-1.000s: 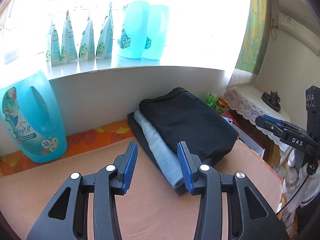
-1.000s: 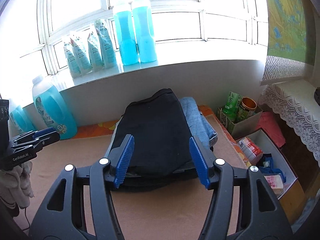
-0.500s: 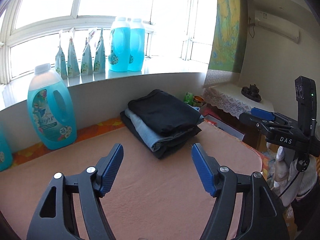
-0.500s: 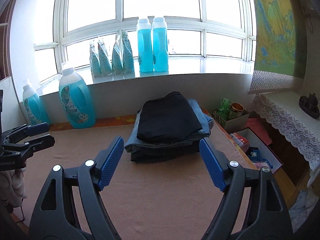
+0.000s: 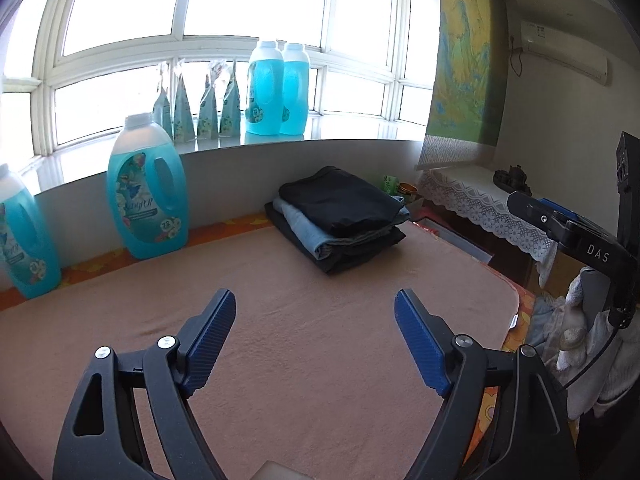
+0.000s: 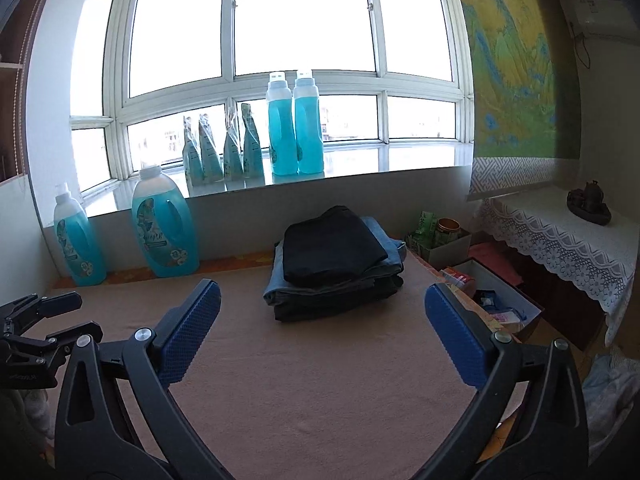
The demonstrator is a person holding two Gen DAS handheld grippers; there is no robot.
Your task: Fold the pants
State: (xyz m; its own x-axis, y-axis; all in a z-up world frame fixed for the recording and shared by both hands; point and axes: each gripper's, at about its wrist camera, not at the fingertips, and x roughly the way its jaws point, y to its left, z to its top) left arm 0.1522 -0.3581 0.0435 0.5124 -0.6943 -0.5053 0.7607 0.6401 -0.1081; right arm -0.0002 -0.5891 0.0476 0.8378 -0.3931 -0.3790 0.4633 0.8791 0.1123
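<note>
A stack of folded pants (image 5: 340,216) lies at the far side of the tan table mat (image 5: 280,320), black pair on top, light blue jeans under it, a dark pair at the bottom. It also shows in the right wrist view (image 6: 334,260). My left gripper (image 5: 314,320) is open and empty, well short of the stack. My right gripper (image 6: 322,312) is open and empty, held back from the stack. The right gripper's body (image 5: 568,232) shows at the right edge of the left wrist view, and the left one (image 6: 36,328) at the left edge of the right wrist view.
Blue detergent bottles (image 5: 148,200) stand at the mat's far left against the wall. More bottles and pouches (image 6: 256,148) line the windowsill. An open box of items (image 6: 492,296) sits beyond the mat's right edge, beside a lace-covered side table (image 6: 560,224).
Both grippers have pulled back and up from the stack and opened wider. The stack looks smaller and farther away; it has not moved.
</note>
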